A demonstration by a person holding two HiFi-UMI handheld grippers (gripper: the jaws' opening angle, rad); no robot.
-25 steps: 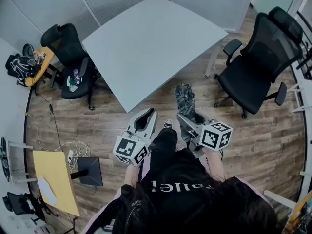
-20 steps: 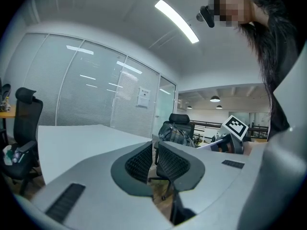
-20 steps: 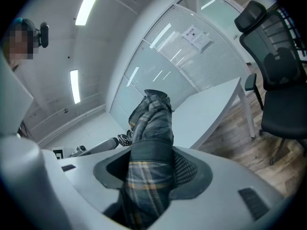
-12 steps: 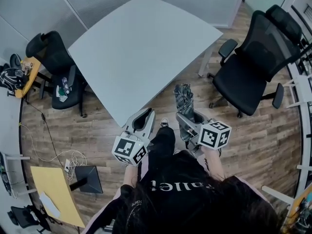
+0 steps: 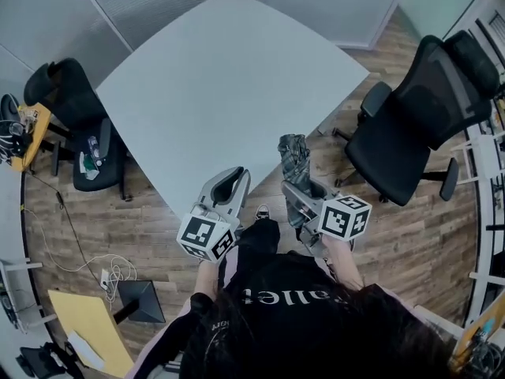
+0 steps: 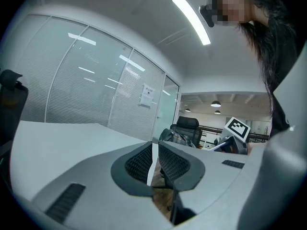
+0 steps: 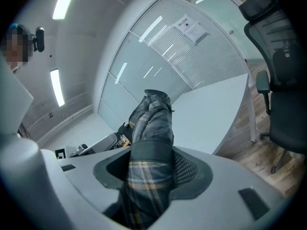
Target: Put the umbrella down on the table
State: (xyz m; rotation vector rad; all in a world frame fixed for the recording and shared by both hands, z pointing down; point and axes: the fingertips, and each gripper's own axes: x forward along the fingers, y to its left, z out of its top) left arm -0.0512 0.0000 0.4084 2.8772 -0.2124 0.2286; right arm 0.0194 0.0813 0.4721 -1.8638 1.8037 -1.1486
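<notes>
Jaws of the right gripper (image 5: 295,197) stand wide and clamp on a folded plaid umbrella (image 7: 151,128). Its cloth fills the gap from pad to pad. Most of the bundle sticks out ahead of the jaws and tilts upward. It hangs over the floor, just off the near edge of the counter (image 5: 229,77), which lies ahead of these jaws and to their left.

The left gripper (image 5: 230,181) has its jaws drawn together to a sliver, with nothing between them, and the counter edge is just ahead of them.

The umbrella looks light and compact. It is probably stiff along its core, with loose, soft fabric wrapped outside. That cloth could creep under the pads, so a firm hold around the bundle's middle suits it best. The present hold seems nearer the lower end, though the part behind the jaws is hidden. Nothing about it looks fragile, and it should lie flat without rolling far.
</notes>
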